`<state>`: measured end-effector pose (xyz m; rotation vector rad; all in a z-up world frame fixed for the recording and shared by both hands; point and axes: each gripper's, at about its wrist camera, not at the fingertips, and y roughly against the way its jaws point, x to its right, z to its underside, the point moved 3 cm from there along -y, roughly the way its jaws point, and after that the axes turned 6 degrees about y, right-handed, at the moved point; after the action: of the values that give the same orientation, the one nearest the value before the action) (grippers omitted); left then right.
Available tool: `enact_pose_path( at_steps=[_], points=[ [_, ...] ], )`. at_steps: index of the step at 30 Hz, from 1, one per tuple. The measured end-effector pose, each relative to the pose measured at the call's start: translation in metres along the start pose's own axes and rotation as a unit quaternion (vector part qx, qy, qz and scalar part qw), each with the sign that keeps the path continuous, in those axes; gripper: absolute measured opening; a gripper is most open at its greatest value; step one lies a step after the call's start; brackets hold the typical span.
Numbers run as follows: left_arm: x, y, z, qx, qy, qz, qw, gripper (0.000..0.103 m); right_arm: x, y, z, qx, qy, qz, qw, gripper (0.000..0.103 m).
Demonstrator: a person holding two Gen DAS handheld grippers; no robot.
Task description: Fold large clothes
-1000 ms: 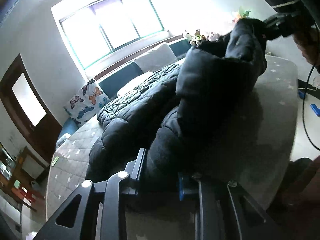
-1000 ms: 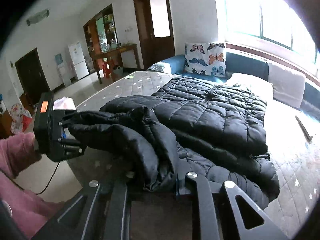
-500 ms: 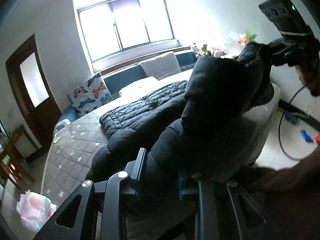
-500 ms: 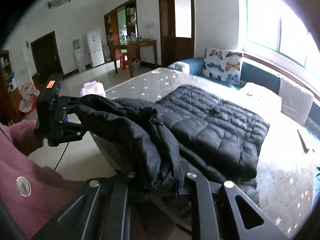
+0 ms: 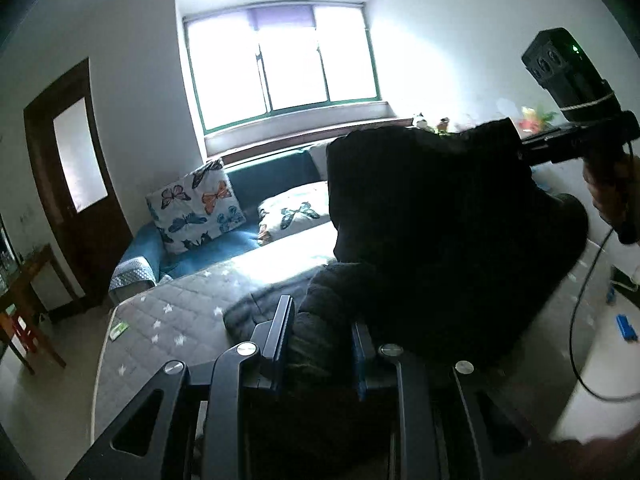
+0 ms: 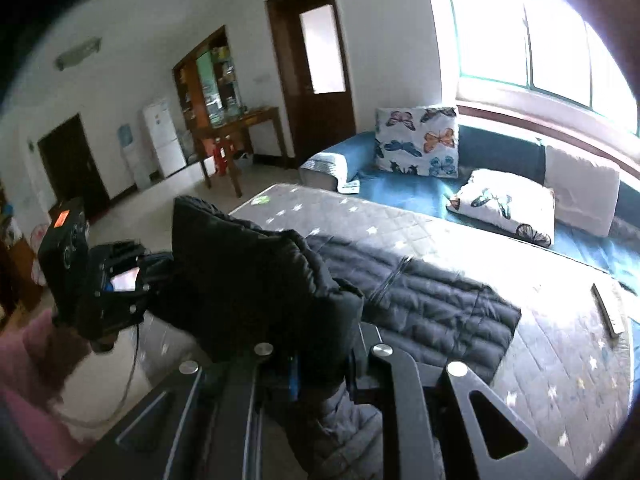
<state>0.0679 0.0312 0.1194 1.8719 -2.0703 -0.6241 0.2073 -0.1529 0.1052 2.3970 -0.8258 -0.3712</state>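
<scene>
A black quilted puffer jacket (image 6: 248, 280) lies partly on a grey star-patterned mattress (image 6: 560, 380). One edge of it is lifted high and stretched between both grippers. In the left wrist view, my left gripper (image 5: 322, 340) is shut on the jacket (image 5: 432, 220), with dark fabric bunched between its fingers. My right gripper (image 5: 524, 148) pinches the far raised corner at the upper right, held by a hand (image 5: 608, 196). In the right wrist view, my right gripper (image 6: 324, 368) is shut on the fabric, and the left gripper (image 6: 148, 276) grips the other corner at the left. The rest of the jacket lies flat on the mattress.
A blue sofa (image 6: 412, 192) with a butterfly pillow (image 6: 418, 140) runs under the window (image 5: 280, 68) behind the mattress (image 5: 160, 320). A flat remote-like object (image 6: 608, 312) and a green slip (image 6: 262, 200) lie on the mattress. A wooden table (image 6: 236, 136), a fridge (image 6: 164, 136) and a door (image 6: 316, 64) stand beyond. A cable (image 5: 580, 320) hangs at the right.
Both grippers have risen and moved with the jacket's edge in them. More of the jacket is off the mattress and hangs as a raised fold between them.
</scene>
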Motion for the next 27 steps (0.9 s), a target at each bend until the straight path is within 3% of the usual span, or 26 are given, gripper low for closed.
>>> enact_pose_path(
  at_steps=[6,12,19,24,27],
  points=[
    [-0.031,-0.105,-0.055,-0.043,0.016,-0.013,0.9988,0.026,0.062,-0.068,-0.031,-0.024,-0.045,0.025,0.998,0.017],
    [-0.064,-0.211,-0.074,-0.112,0.043,-0.014,0.9927,0.025,0.122,-0.144,-0.043,-0.057,-0.11,0.042,0.991,0.016],
    [-0.086,-0.302,-0.053,-0.177,0.071,-0.015,0.9815,0.025,0.166,-0.222,-0.022,-0.109,-0.161,0.046,0.98,0.016],
    [-0.1,-0.332,-0.02,-0.202,0.091,-0.007,0.9752,0.028,0.186,-0.26,0.013,-0.15,-0.202,0.028,0.967,0.016],
    [-0.106,-0.348,-0.011,-0.216,0.093,-0.011,0.972,0.034,0.19,-0.273,0.026,-0.171,-0.215,0.025,0.961,0.018]
  ],
)
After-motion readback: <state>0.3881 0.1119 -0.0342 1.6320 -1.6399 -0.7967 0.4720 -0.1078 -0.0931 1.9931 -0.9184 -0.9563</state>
